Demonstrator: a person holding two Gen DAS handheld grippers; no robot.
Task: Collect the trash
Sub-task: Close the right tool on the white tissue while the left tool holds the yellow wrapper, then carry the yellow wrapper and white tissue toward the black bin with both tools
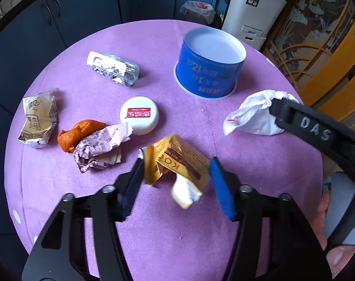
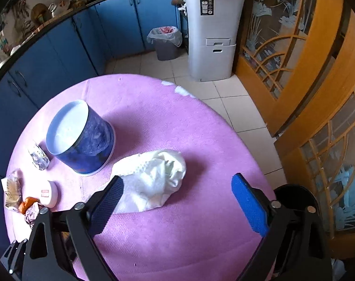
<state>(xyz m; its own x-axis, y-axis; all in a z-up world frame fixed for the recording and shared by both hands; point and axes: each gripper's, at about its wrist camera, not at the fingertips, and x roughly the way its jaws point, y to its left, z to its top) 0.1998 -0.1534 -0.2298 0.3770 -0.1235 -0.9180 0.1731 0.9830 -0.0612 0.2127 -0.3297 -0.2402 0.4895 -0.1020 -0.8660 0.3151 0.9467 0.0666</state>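
Observation:
On the round purple table (image 1: 168,229), my left gripper (image 1: 176,178) is open around a crumpled yellow wrapper (image 1: 177,164); the left pad touches it, the right pad stands just apart. My right gripper (image 2: 177,201) is open, with a crumpled white tissue (image 2: 154,180) between and just beyond its fingers; the tissue also shows in the left wrist view (image 1: 254,114). An open blue can (image 1: 209,63) stands at the back; it also shows in the right wrist view (image 2: 80,138). Other trash: a silver wrapper (image 1: 113,68), a tan packet (image 1: 38,119), an orange peel (image 1: 80,132), a pink paper wad (image 1: 100,147).
A white lid (image 1: 139,114) lies mid-table. On the floor beyond the table stand a lined grey bin (image 2: 165,42) and a white cabinet (image 2: 212,35). Blue kitchen cupboards (image 2: 67,46) are at the back left, wooden glass doors (image 2: 294,70) on the right.

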